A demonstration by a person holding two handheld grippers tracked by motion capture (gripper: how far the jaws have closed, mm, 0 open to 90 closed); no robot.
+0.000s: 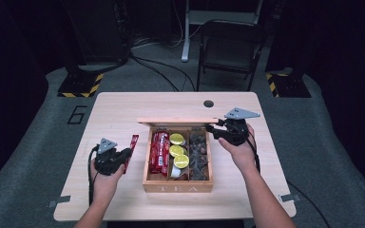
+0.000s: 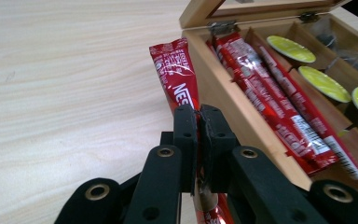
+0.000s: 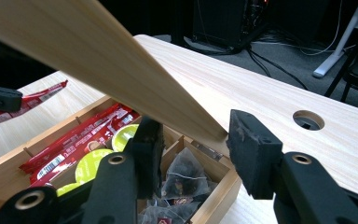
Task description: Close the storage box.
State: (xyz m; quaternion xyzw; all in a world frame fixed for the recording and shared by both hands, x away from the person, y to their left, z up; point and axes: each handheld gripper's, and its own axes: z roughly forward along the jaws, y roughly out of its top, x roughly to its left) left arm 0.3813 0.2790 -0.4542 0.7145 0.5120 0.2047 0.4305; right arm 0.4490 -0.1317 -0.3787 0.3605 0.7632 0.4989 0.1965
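Left gripper (image 1: pixel 119 159) sits at the table's (image 1: pixel 114 109) left side, jaws pinched tight on a red stick packet (image 2: pixel 179 77). In the left gripper view the packet's long axis runs straight away from the jaws, its far end pointing toward the back edge of the table and lying just beside the left wall of the wooden box (image 2: pixel 242 116); whether it touches that wall I cannot tell. From the high view the packet (image 1: pixel 131 151) shows as a thin red strip, tilted a little to the right at its far tip, held left of the box (image 1: pixel 178 187). Right gripper (image 1: pixel 217 129) is at the box's back right corner, its jaws set either side of the raised lid (image 3: pixel 98 60), narrow gap, gripping the lid's edge and holding it open. Inside the box: more red packets (image 1: pixel 159 153) in the left compartment, lying lengthwise front to back, yellow-green capsules (image 1: pixel 178 151) in the middle, dark tea bags (image 1: pixel 198 154) on the right.
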